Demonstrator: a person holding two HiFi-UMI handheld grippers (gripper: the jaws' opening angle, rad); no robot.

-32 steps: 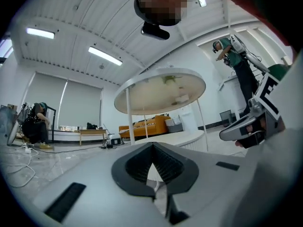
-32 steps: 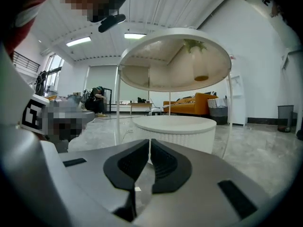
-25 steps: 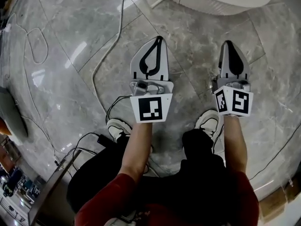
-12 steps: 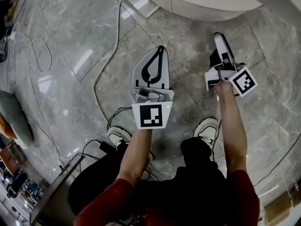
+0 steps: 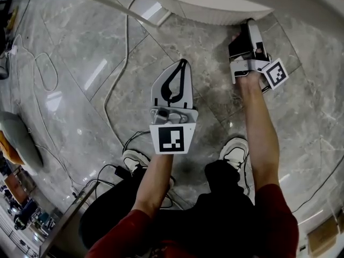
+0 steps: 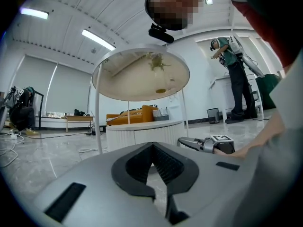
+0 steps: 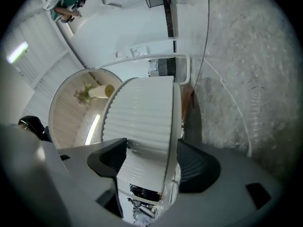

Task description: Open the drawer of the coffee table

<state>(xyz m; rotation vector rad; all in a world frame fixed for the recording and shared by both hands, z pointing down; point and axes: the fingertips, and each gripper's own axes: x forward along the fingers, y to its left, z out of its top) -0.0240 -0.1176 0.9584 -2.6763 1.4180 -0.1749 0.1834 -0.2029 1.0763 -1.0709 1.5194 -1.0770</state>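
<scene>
The white round coffee table (image 5: 215, 7) stands at the top of the head view, its ribbed side (image 5: 207, 18) facing me. My right gripper (image 5: 249, 27) lies rolled onto its side with its tip at that ribbed side. Its jaws are opening. In the right gripper view (image 7: 151, 148) the ribbed drawer front (image 7: 142, 112) shows between the dark pads, which do not press on it. My left gripper (image 5: 184, 63) hangs shut and empty over the floor, short of the table. The left gripper view (image 6: 152, 146) shows the table's low ribbed body (image 6: 142, 131) ahead and the right gripper (image 6: 199, 144) beside it.
The floor is grey marble tile. Cables (image 5: 115, 74) trail across it at the left. My shoes (image 5: 134, 150) stand below the grippers. A metal case (image 5: 59, 222) sits at the bottom left. A person in green (image 6: 234, 79) stands far off by a wall.
My right gripper has rolled onto its side, moved forward to the table's ribbed side and opened its jaws. The left gripper has drifted a little forward, still shut.
</scene>
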